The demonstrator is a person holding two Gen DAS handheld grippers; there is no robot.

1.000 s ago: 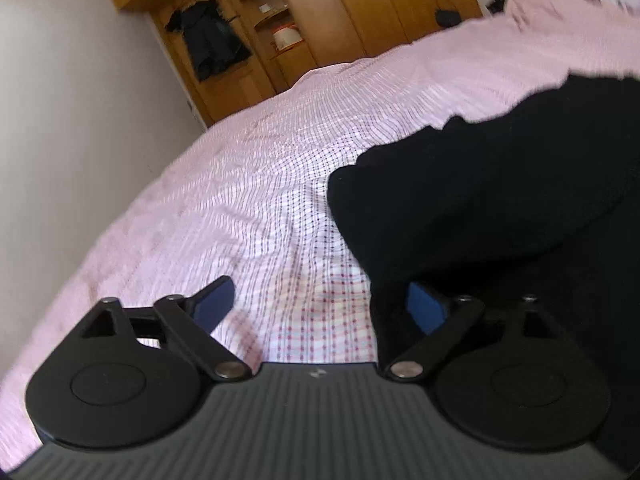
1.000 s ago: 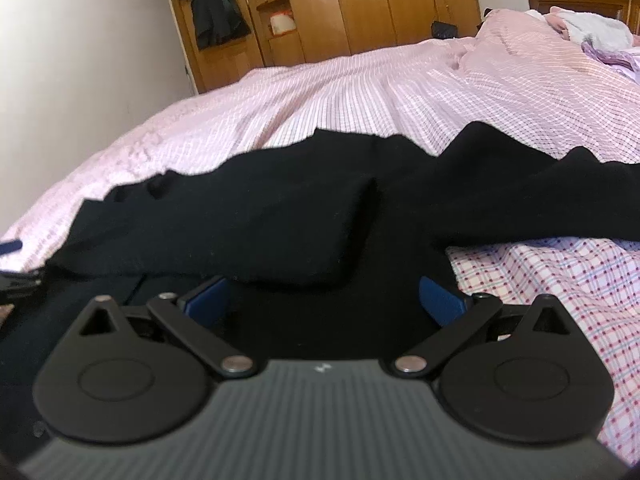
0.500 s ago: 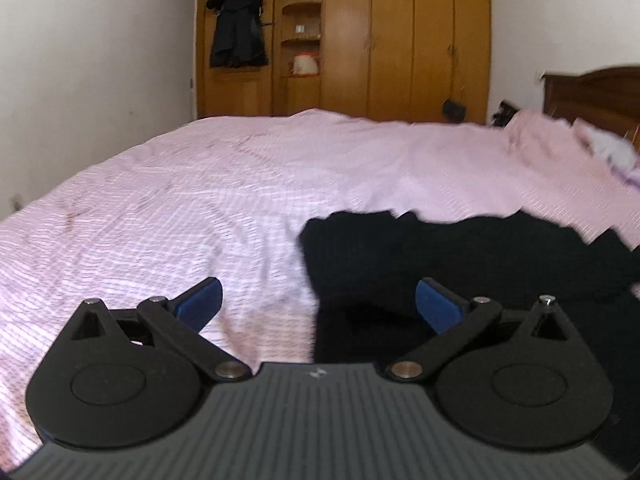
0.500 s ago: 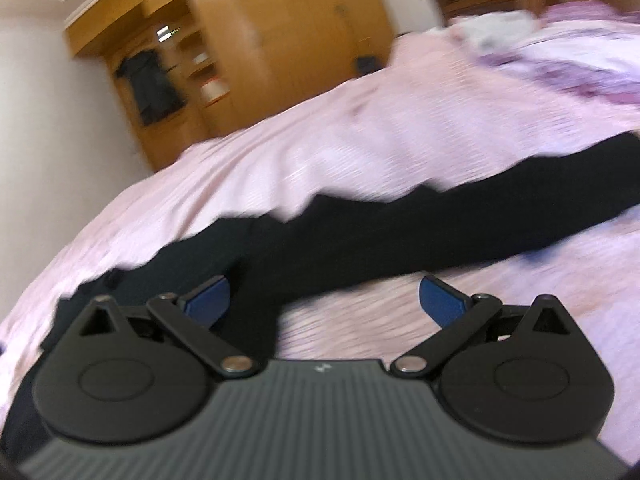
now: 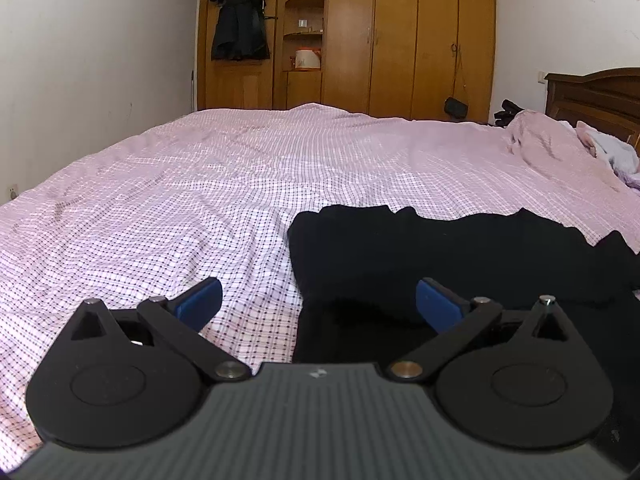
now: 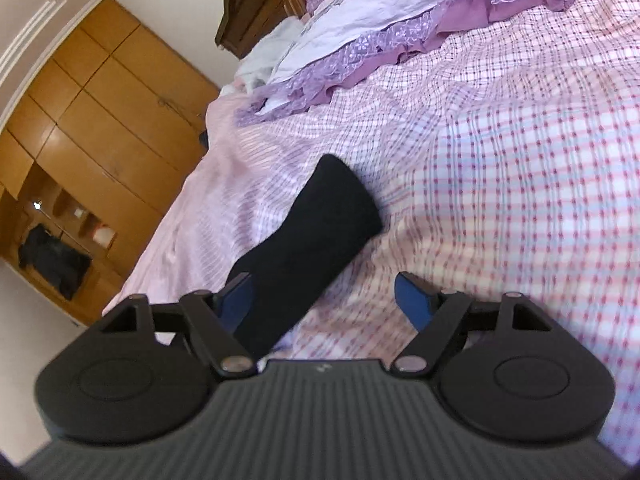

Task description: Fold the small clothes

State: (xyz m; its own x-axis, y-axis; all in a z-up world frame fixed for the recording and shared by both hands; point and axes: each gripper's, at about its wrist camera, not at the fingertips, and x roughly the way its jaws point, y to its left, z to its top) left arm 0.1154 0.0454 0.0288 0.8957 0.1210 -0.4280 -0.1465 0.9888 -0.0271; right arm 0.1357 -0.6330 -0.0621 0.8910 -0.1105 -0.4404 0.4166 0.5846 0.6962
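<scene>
A black garment point(image 5: 432, 248) lies partly folded on the pink checked bed sheet point(image 5: 180, 208). My left gripper point(image 5: 318, 300) hovers wide open just before the garment's left edge, with nothing between its fingers. In the right wrist view a black sleeve point(image 6: 308, 248) stretches out over the sheet, its cuff pointing away. My right gripper point(image 6: 324, 300) is rolled to one side above the sleeve, its jaws closing. The sleeve lies by the left finger point(image 6: 236, 300), and the pads do not press on it.
A wooden wardrobe point(image 5: 400, 36) with a dark coat point(image 5: 240, 24) hanging on it stands beyond the bed. A lilac frilled pillow point(image 6: 400, 28), crumpled pale cloth point(image 5: 616, 152) and a dark headboard point(image 5: 596, 96) are at the bed's right end. A white wall point(image 5: 92, 72) runs along the left.
My right gripper has swept right along the garment to the sleeve's end, rolled sideways, and its jaws have narrowed. My left gripper has levelled out and drawn back a little from the garment's edge.
</scene>
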